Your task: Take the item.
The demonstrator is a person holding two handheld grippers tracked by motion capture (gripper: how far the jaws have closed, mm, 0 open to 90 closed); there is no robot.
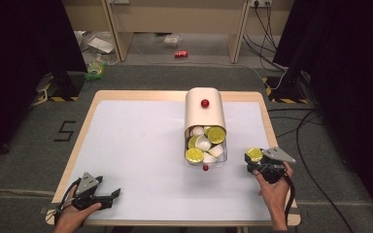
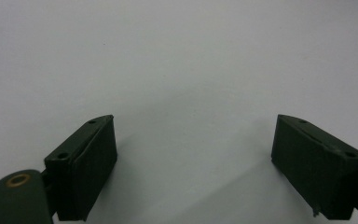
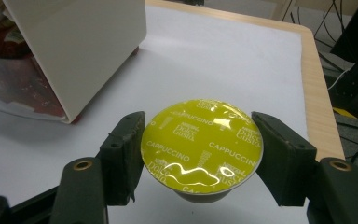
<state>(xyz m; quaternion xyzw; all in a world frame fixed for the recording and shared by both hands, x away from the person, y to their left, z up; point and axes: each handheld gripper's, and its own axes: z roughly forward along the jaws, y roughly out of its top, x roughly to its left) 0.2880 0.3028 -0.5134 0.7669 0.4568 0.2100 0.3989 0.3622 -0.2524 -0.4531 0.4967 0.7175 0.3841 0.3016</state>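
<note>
A coffee capsule (image 3: 202,147) with a yellow-green foil lid sits between the jaws of my right gripper (image 3: 200,154), which is shut on it above the white mat. From above, that capsule (image 1: 254,154) and the right gripper (image 1: 255,161) are at the table's right side, right of the box. A cream rounded box (image 1: 204,110) with a red knob stands in the table's middle; its clear drawer (image 1: 206,145) is pulled out and holds several capsules, yellow-lidded and white. My left gripper (image 1: 108,198) rests open near the front left edge, its jaws (image 2: 196,172) wide apart over bare mat.
The white mat (image 1: 136,155) covers most of the wooden table (image 1: 320,107). Cables lie on the floor at the right, and litter and a red can (image 1: 180,54) lie beyond the table's far edge.
</note>
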